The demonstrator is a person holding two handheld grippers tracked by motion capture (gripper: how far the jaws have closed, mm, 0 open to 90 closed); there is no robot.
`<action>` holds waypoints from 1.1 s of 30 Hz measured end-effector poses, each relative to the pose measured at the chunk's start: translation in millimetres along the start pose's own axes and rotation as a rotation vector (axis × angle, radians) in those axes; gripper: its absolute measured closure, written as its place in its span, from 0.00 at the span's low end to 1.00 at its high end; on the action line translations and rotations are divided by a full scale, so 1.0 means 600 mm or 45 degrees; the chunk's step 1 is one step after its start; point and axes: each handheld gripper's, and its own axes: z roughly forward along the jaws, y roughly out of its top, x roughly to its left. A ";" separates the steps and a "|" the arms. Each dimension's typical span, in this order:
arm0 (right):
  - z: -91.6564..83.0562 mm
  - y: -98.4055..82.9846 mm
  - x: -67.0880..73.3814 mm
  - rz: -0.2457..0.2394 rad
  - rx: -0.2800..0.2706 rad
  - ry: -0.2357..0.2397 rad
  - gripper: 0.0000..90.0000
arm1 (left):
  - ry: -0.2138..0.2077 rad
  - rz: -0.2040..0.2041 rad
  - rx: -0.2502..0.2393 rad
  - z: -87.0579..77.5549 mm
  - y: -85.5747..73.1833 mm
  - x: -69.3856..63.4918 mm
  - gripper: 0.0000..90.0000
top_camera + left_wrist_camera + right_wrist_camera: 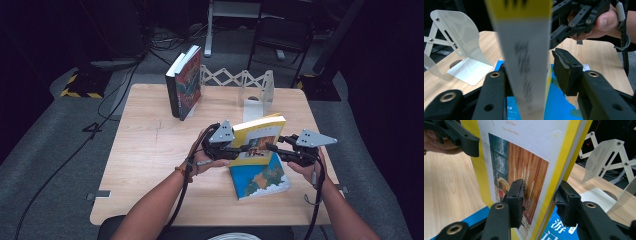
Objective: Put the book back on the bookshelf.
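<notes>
A yellow-edged book stands upright above the table, over a blue book that lies flat. My left gripper reaches the upright book from the left, my right gripper from the right. In the left gripper view the book's white spine runs between the jaws of the left gripper, and the right pad stands a little off it. In the right gripper view the right gripper is shut on the yellow book, one pad on the picture cover, the other on the back.
Two dark books stand upright at the back left of the wooden table. A white expanding book rack with a metal end plate stands at the back middle. Cables trail from both grippers toward the front edge.
</notes>
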 end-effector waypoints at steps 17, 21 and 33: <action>0.001 0.001 0.002 -0.003 0.010 0.011 0.64 | -0.011 0.049 -0.030 -0.016 0.051 0.018 0.79; 0.000 0.001 0.002 -0.005 0.012 0.011 0.64 | -0.018 0.066 -0.020 -0.017 0.057 0.018 0.79; 0.000 0.001 0.001 -0.008 0.012 0.013 0.64 | -0.003 0.042 -0.040 -0.013 0.076 0.012 0.78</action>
